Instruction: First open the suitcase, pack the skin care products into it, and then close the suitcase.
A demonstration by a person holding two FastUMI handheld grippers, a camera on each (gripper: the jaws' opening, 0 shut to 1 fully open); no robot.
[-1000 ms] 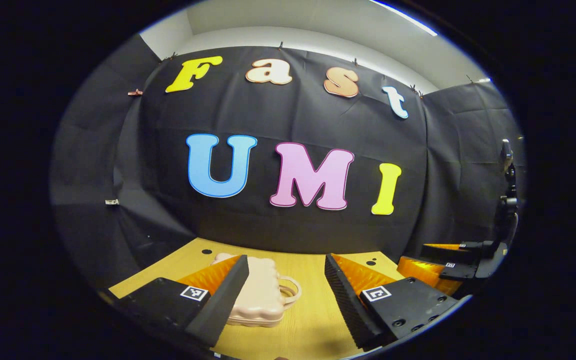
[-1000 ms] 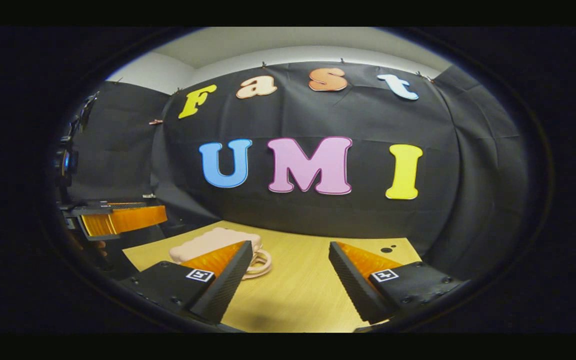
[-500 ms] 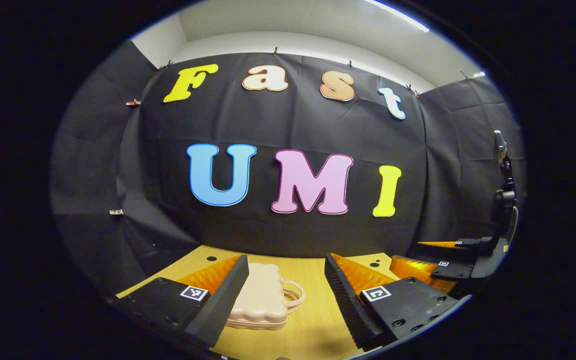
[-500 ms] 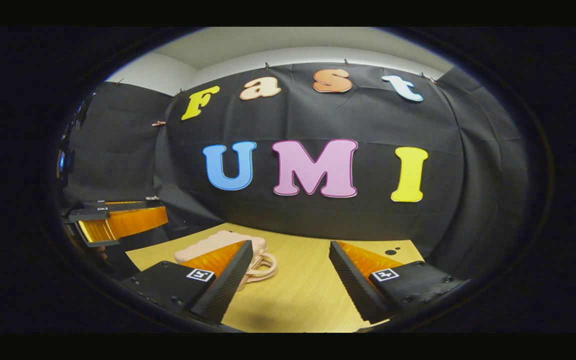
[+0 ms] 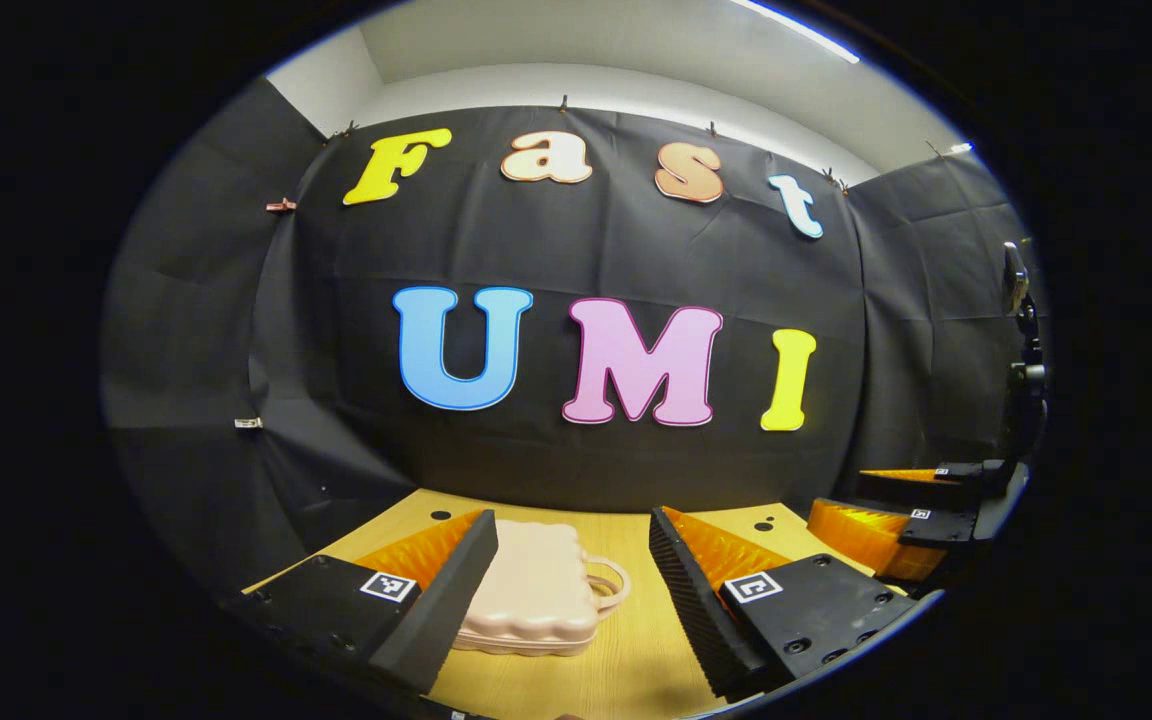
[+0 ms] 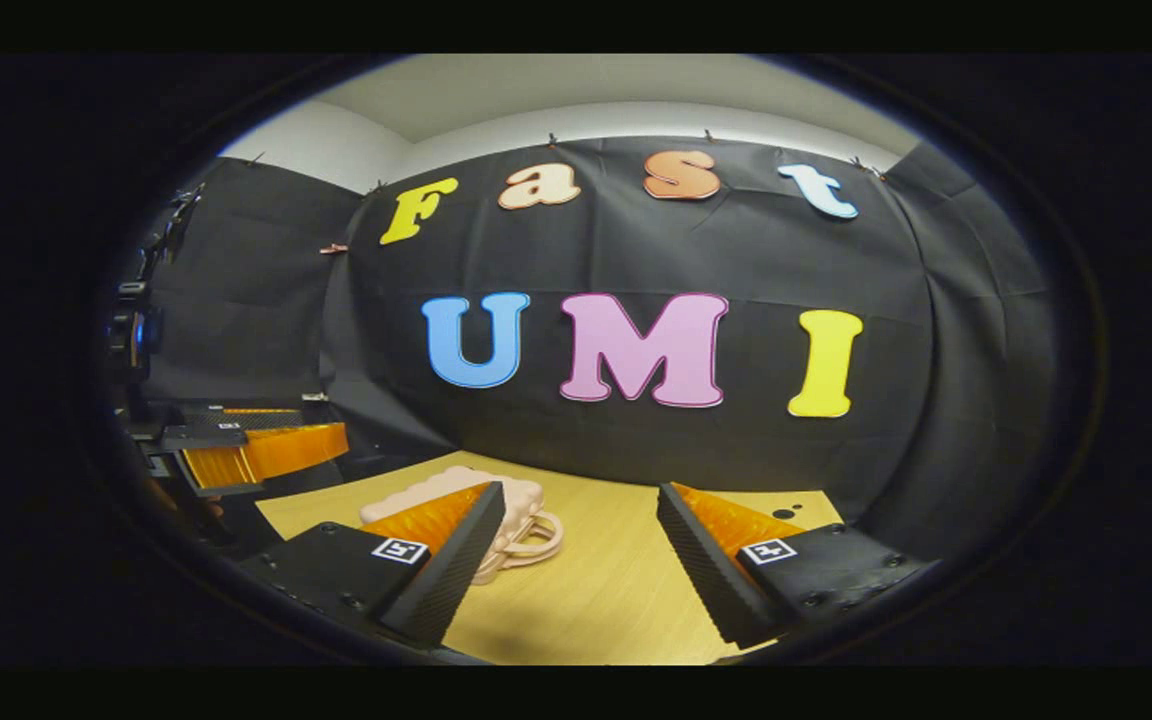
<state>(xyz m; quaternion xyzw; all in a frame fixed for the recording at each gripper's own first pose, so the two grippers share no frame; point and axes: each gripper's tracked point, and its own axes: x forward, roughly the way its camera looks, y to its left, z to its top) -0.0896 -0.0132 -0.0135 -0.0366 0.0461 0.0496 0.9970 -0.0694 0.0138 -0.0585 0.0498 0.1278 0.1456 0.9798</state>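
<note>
A small pale pink suitcase lies flat and closed on the wooden table, its handle pointing right. My left gripper hovers open above the table, with the suitcase partly behind its left finger. In the right gripper view the suitcase lies at left, its handle toward the middle. My right gripper is open over bare table, to the right of the suitcase. The right gripper shows at the right edge of the left gripper view; the left gripper shows at the left of the right gripper view.
Black cloth walls close the booth at the back and both sides. The wooden table has small round holes near its far edge. A dark stand rises at the right edge.
Both views have shifted a little: the suitcase sits slightly lower and further right in each, and the table's far edge has dropped. Both grippers stay open.
</note>
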